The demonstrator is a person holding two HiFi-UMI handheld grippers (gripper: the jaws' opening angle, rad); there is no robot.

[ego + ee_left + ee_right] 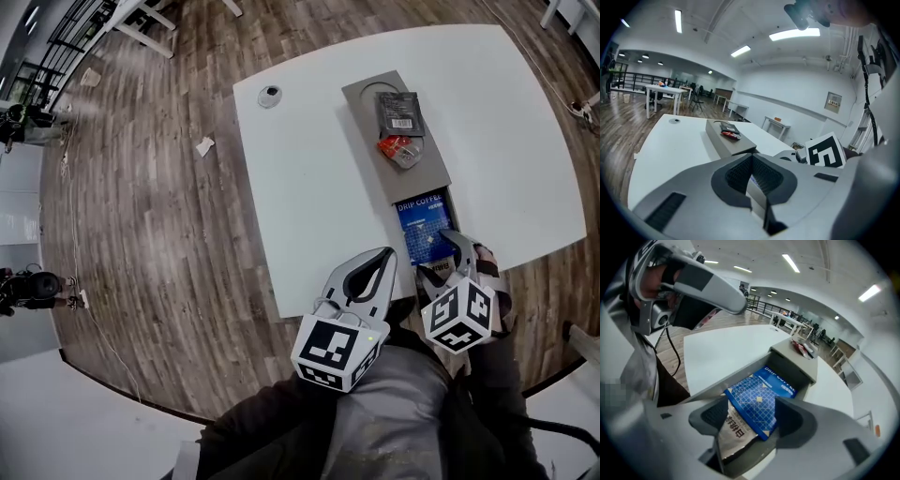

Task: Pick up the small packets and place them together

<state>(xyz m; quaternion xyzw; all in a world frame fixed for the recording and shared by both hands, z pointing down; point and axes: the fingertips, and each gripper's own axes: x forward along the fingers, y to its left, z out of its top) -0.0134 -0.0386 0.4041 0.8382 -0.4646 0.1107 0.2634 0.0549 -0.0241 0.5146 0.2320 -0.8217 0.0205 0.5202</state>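
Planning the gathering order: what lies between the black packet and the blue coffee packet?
In the head view, a red packet lies between the black packet and the blue coffee packet, atop the gray box.

I see a white table [309, 159] on a brown wood-plank floor [159, 187]. The box [370, 141] is flat grey. On the box's top are a black packet [399, 112] with a white barcode label and a red-orange packet [397, 148]. In the box's open end, a blue packet [422, 230] shows fine white lattice lines, gold diamonds and white lettering, and a silver packet [733, 432] shows black characters. The left gripper [386, 253] and right gripper [442, 258] are grey, with black-and-white squares on their cubes.
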